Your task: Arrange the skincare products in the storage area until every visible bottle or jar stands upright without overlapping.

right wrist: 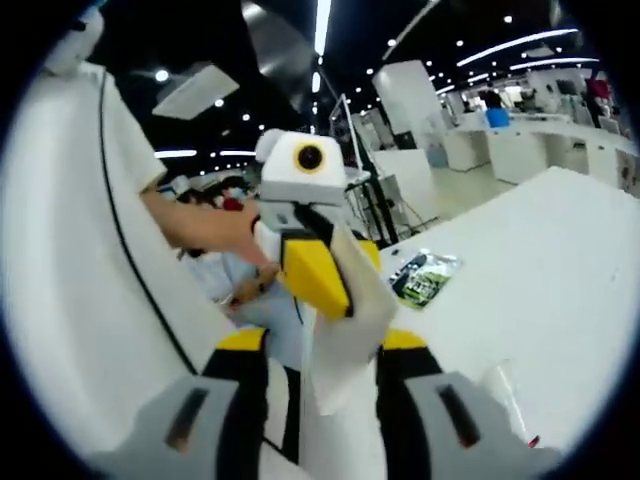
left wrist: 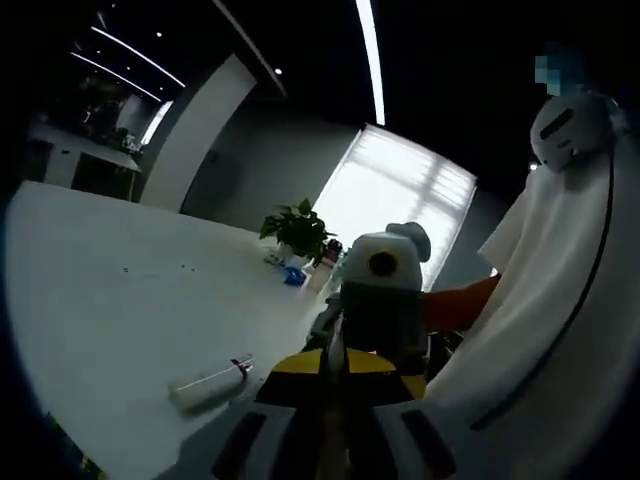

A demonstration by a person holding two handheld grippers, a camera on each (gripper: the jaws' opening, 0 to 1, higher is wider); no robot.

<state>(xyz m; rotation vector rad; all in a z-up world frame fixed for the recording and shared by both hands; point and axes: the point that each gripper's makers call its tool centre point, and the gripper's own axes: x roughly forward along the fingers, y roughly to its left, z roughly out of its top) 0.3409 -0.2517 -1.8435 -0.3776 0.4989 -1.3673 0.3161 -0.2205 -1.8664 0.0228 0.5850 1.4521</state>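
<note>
A: Jaw state?
B: I see the left gripper (left wrist: 335,420) closed with nothing between; the right gripper (right wrist: 322,395) is clamped on white cloth (right wrist: 345,330).
A: Product location?
B: White bottle (left wrist: 212,384) lies flat near the desk (left wrist: 120,300) edge.

No text legible — labels too blurred

From where I look, a white table (left wrist: 120,290) carries a leafy potted plant (left wrist: 297,232) at its far edge before a bright window (left wrist: 395,195), while on my other side 1 green-and-black packet (right wrist: 425,275) lies flat on white tabletop.
</note>
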